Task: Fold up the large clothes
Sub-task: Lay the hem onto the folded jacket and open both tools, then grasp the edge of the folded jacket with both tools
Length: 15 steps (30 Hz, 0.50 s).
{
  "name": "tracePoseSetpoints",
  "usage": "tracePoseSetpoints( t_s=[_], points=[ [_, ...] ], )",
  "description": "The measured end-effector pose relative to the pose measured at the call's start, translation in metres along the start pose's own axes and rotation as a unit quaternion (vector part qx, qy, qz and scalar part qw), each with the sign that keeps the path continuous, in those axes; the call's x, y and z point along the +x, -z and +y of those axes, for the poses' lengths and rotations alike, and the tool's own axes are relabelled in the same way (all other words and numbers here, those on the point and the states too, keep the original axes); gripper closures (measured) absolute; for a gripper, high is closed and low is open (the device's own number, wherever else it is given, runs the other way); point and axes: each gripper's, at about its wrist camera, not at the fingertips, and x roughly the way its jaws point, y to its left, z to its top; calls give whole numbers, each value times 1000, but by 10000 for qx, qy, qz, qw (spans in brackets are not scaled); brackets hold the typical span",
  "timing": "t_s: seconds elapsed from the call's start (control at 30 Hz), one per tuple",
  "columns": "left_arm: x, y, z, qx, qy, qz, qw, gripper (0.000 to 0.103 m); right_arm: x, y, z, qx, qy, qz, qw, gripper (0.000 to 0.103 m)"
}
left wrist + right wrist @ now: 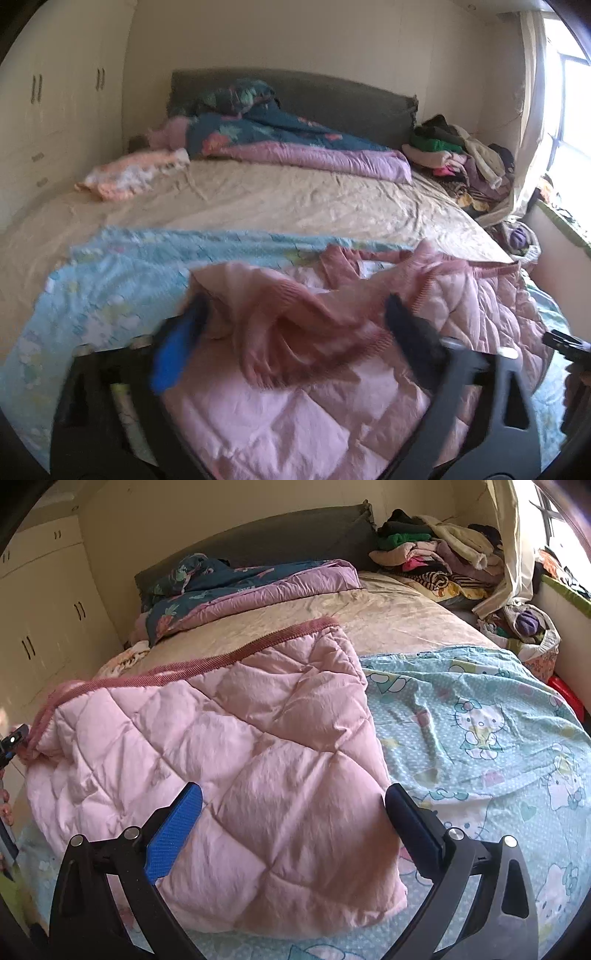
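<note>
A: Left wrist view. Left gripper (295, 317) blurred, jaws spread wide, nothing pinched. One finger carries a ribbed blue pad (177, 354), the other looks dark.

B: And the garment?

A: Pink quilted jacket (295, 406), puffy, stitched in diamonds, lying on the bed (258, 199) just under the jaws. A ribbed darker-pink knit cuff (295, 332) is bunched between the fingers; contact unclear through the blur. Beneath it, a thin pale-blue printed sheet (110, 280) over a creased beige sheet.

B: Right wrist view?

A: Sharper. Right gripper (293, 805) also wide apart, gripping nothing; textured blue pad (173, 834) on one side, dark pad opposite. The jacket (221, 746) lies folded into a rough slab, ribbed knit band (207, 657) along its far edge. The cartoon-cat sheet (480, 716) spreads beside and under it.

B: Background?

A: Grey padded headboard (288, 539), crumpled lilac and navy floral quilt (258, 587), loose heap of clothes (436, 554) at the far corner.
</note>
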Motion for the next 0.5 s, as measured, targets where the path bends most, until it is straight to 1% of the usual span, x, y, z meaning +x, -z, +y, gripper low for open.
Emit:
tracePoseSetpoints(
  t_s=[0.23,0.5],
  points=[
    [-20,-5,-4,65,-131,-70,9999,9,-29,3,-3,86,-77,-165,9998,4],
    [-38,2,1,104,-234,-1,9997,9,-64,5,4,-133,10,-423,9990,4]
  ],
)
